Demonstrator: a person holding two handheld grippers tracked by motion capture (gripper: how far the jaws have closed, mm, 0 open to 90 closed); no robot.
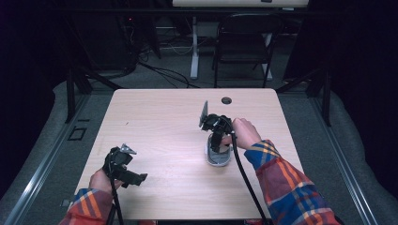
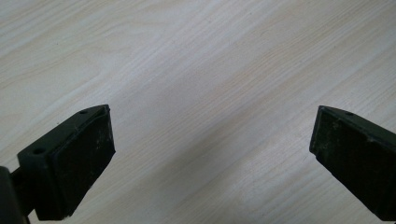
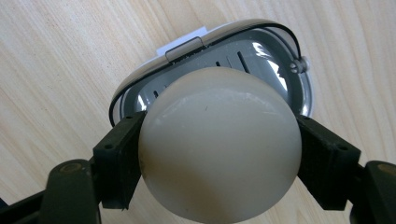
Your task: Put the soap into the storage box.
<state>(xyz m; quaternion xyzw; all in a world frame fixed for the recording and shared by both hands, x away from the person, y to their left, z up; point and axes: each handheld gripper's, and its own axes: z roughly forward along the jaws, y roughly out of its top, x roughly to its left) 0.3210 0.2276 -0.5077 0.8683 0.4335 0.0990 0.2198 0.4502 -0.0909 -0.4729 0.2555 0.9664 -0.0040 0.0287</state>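
A cream-white ball (image 3: 219, 144) sits clamped between the two black jaws of my right gripper (image 3: 219, 156), which is shut on it. Right under the ball lies an oval white case (image 3: 275, 51) with a grey inside and its lid swung open. In the high view my right gripper (image 1: 217, 136) points down over the case (image 1: 218, 158) at the table's middle right. My left gripper (image 1: 136, 178) hovers near the front left of the table. Its jaws (image 2: 212, 140) stand wide open over bare wood, holding nothing.
The light wooden table (image 1: 164, 122) has a round cable hole (image 1: 226, 100) near its far edge. A black folding chair (image 1: 244, 42) and a white desk leg (image 1: 194, 47) stand on the floor beyond it.
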